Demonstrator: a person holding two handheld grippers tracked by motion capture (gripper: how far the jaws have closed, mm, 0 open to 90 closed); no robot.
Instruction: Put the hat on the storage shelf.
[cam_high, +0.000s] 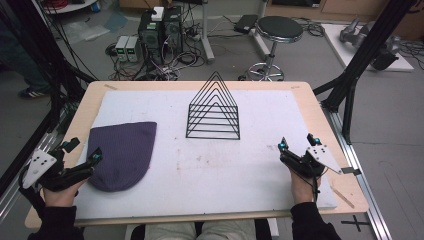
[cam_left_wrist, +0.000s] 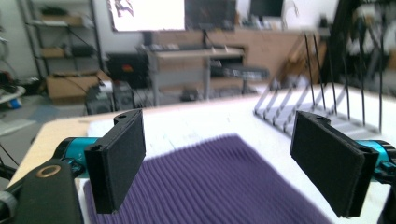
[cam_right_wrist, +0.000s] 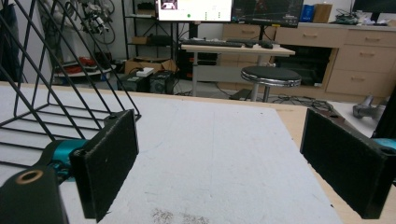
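the purple hat lies flat at the lower left of the high view, on the white mat over the table. the left tool hovers at its left edge, jaws wide apart and empty; in the left gripper view the hat sits between and just past them. to grip well, i'd lower one jaw to the mat, pinch the knit edge, then lift slowly. the right tool, also wide open and empty, waits at lower right, near the wire rack.

Purple ribbed beanie, black wire rack, white mat
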